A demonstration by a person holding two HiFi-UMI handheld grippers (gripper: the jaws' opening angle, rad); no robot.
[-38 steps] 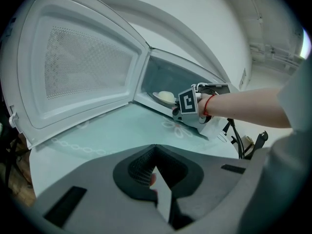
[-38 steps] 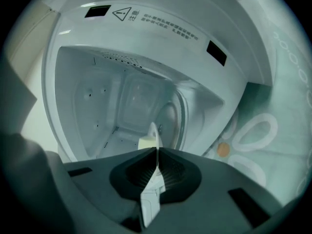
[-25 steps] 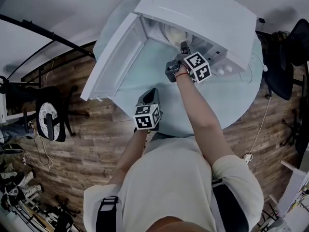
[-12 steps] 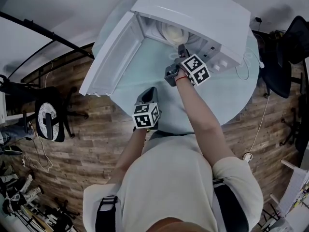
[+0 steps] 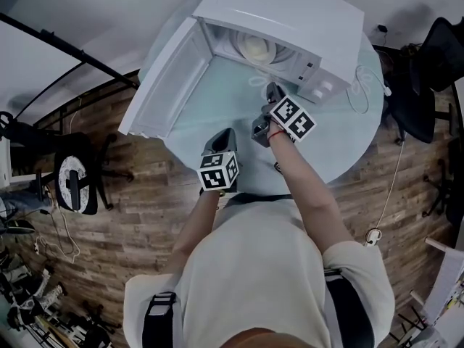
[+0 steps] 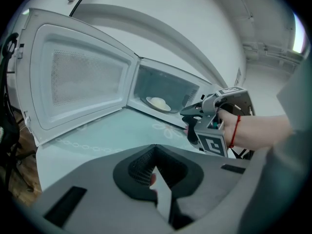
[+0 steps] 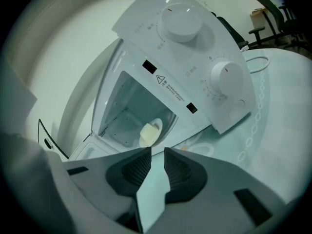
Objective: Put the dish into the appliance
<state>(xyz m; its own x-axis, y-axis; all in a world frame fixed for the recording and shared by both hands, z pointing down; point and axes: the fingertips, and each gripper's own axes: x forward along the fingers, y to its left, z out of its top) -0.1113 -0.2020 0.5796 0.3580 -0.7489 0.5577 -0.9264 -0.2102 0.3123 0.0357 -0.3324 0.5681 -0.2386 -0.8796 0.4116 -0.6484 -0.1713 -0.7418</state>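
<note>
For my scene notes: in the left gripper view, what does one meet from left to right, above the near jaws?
Door → dish → right gripper, whose jaws have just been closing with nothing between them → forearm.

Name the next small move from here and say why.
Probably swing the left gripper toward the open door to push it shut. The dish already sits inside the microwave. The right gripper is outside the cavity, and its jaws have just been closing with nothing between them, so only the door seems left.
</note>
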